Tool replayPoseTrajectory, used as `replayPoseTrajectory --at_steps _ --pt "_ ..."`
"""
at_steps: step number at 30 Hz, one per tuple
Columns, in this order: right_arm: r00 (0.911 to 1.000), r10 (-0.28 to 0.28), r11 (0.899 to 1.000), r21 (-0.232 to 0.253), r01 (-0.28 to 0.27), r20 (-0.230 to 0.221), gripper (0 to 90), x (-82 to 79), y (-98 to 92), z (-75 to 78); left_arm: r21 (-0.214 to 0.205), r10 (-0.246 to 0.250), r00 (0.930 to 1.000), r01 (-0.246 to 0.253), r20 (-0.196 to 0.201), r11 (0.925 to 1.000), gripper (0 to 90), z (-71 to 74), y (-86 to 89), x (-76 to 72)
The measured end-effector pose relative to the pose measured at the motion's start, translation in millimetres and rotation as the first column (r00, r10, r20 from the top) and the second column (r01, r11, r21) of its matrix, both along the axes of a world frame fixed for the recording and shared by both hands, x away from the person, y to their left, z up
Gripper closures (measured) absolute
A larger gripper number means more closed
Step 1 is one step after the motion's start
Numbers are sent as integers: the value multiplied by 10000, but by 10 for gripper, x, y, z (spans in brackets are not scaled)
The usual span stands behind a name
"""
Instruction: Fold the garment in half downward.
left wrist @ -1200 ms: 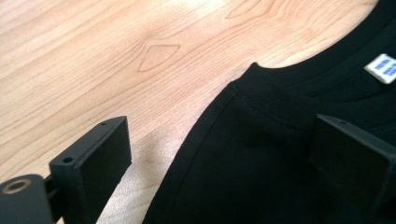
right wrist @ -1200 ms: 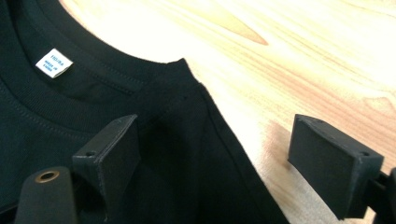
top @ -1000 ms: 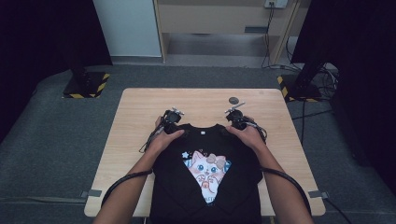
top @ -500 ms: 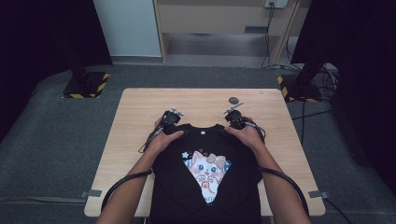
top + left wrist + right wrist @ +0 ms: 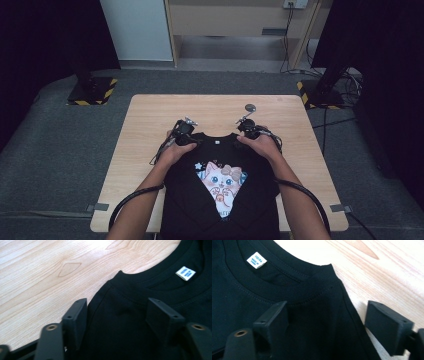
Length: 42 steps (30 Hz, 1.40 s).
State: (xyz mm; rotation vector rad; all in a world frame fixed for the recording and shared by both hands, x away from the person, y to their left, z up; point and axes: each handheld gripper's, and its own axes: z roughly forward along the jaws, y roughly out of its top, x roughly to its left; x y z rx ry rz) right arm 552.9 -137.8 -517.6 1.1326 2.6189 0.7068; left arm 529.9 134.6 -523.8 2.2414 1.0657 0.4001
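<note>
A black T-shirt (image 5: 220, 210) with a cat print (image 5: 220, 180) lies flat on the wooden table (image 5: 150, 125), collar away from me. My left gripper (image 5: 189, 140) stands over its left shoulder. In the left gripper view, the jaws (image 5: 117, 306) straddle the shoulder fabric (image 5: 125, 327) beside the collar and white label (image 5: 185, 273). They have just been closing, with cloth between them but not pinched. My right gripper (image 5: 246, 134) stands over the other shoulder. Its jaws (image 5: 325, 308) have just been opening and span the shoulder edge (image 5: 317, 325), one over cloth, one over bare wood.
A small round black object (image 5: 250, 107) sits on the table beyond the right gripper. Bare wood stretches to the far edge and both sides. Stand bases with yellow-black stripes (image 5: 92, 90) (image 5: 320, 95) rest on the grey floor. Cables trail from both grippers.
</note>
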Motion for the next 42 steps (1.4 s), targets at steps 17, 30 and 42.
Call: replayPoseTrajectory --at_steps 17,30,42 --pt "9997 30 9994 334 -38 238 727 -57 -80 46 -94 343 9994 -343 -12 9994 673 22 -81 -90" --pt "9982 177 9992 359 -198 581 867 -153 -30 161 -426 762 9962 -744 432 9963 852 -4 -115 -190" --pt "9910 233 9992 304 -276 1317 868 -117 -9 392 -535 845 9882 -783 1276 9955 852 205 -102 -159"
